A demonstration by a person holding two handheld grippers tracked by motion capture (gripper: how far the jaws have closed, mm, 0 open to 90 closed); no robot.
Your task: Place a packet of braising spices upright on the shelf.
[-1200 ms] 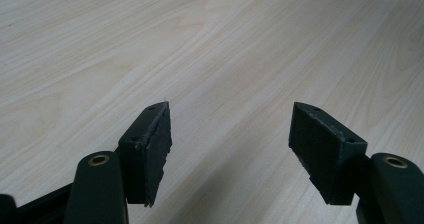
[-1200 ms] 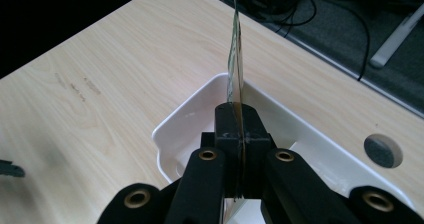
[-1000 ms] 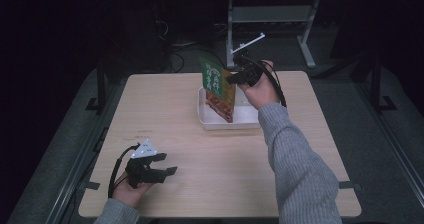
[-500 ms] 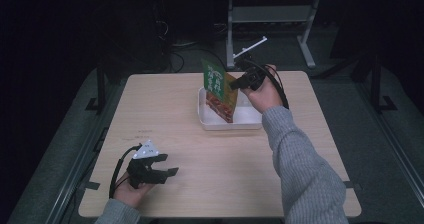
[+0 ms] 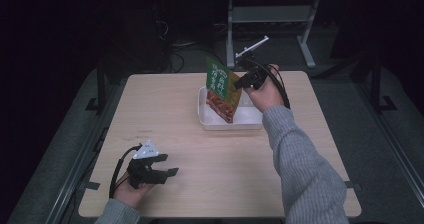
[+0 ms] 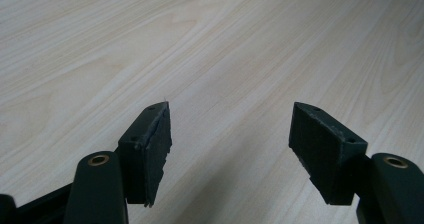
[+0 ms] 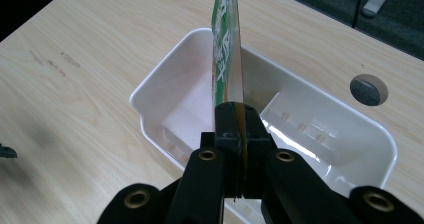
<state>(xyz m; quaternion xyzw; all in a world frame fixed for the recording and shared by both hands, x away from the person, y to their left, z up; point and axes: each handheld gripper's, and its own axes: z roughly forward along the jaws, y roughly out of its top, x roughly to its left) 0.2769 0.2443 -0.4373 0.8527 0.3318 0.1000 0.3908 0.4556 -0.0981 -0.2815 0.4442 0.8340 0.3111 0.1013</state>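
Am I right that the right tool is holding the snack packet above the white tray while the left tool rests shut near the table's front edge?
Not quite: the left tool is open, not shut. The left gripper view shows its jaws wide apart over bare table. The rest holds: the right tool pinches the snack packet above the white tray, as the high view shows.

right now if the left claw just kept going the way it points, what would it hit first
Probably just the bare wooden table. The open left claw angles down at the tabletop with nothing between its jaws, though depth is hard to judge.
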